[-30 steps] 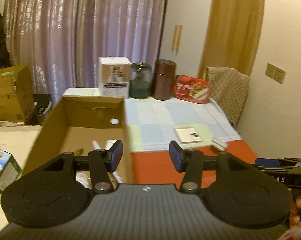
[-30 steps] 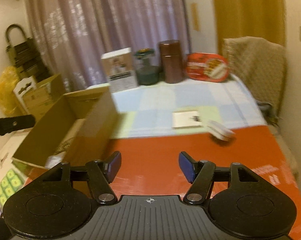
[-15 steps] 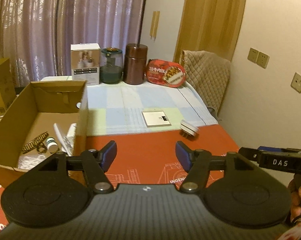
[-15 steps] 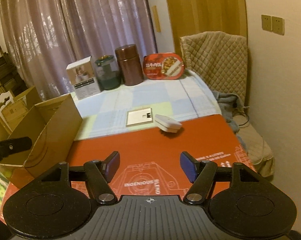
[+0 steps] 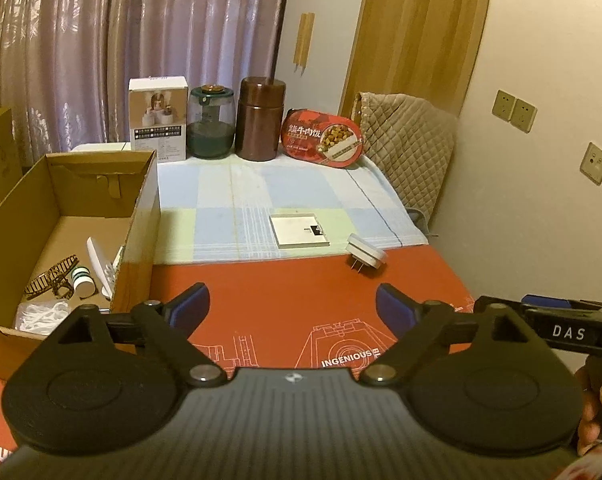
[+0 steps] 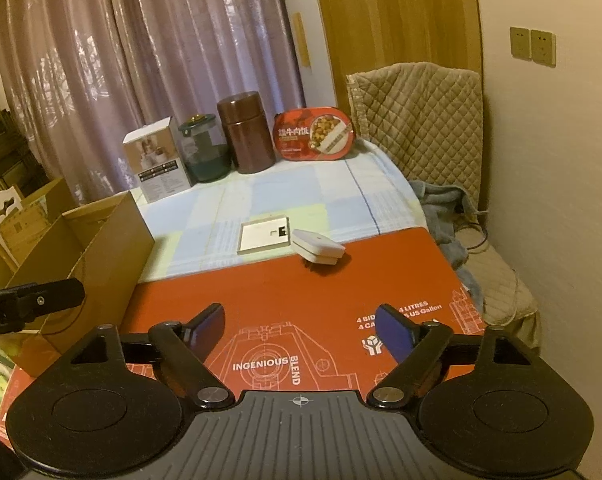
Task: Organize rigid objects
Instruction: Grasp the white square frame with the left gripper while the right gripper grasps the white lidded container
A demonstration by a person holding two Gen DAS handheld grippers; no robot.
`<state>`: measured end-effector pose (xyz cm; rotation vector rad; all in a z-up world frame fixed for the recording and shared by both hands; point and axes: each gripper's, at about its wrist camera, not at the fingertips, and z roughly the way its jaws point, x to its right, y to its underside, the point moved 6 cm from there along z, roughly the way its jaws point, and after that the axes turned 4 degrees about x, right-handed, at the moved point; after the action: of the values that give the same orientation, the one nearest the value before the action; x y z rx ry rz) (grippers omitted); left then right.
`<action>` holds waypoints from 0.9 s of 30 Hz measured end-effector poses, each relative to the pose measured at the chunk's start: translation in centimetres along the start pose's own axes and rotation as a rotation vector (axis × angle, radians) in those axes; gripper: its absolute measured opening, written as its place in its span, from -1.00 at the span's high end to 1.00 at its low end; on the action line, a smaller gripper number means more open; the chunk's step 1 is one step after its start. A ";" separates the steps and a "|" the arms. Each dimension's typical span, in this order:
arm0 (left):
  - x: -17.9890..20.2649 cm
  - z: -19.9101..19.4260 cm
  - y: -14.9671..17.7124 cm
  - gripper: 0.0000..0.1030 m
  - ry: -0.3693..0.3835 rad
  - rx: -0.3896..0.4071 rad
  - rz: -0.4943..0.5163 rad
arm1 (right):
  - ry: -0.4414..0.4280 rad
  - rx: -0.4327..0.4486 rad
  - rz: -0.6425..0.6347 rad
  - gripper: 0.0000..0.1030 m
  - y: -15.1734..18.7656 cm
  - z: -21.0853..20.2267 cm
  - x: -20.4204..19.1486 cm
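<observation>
Over bare red mat point(image 5: 285, 300), left gripper point(image 5: 293, 306) and right gripper point(image 6: 301, 326) are opening, empty.

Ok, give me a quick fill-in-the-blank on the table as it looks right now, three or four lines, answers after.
1. The white plug adapter lies on the ____ mat, its prongs showing.
2. The flat white square box rests on the checked ____.
3. The small bottle with the green band lies inside the ____ box.
4. In the back row, the brown canister stands between the glass jar and the red ____ tray.

Missing words: red; cloth; cardboard; meal
</observation>
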<state>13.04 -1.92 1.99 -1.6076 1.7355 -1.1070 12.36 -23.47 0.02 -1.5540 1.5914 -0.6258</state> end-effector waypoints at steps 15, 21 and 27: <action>-0.2 9.7 -1.3 -0.92 -0.032 -0.033 -0.054 | -0.028 -0.016 0.060 -0.74 -2.2 10.8 4.3; 0.1 15.2 -1.0 -0.92 -0.036 -0.064 -0.040 | -0.056 -0.038 0.096 -0.76 -2.7 16.7 6.2; -0.8 19.9 -0.7 -0.92 -0.044 -0.083 -0.050 | -0.088 -0.075 0.081 -0.77 -2.0 21.9 7.0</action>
<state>29.89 -5.39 -8.06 -1.7211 1.7421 -1.0275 31.93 -26.46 -11.85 -1.5418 1.6188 -0.4516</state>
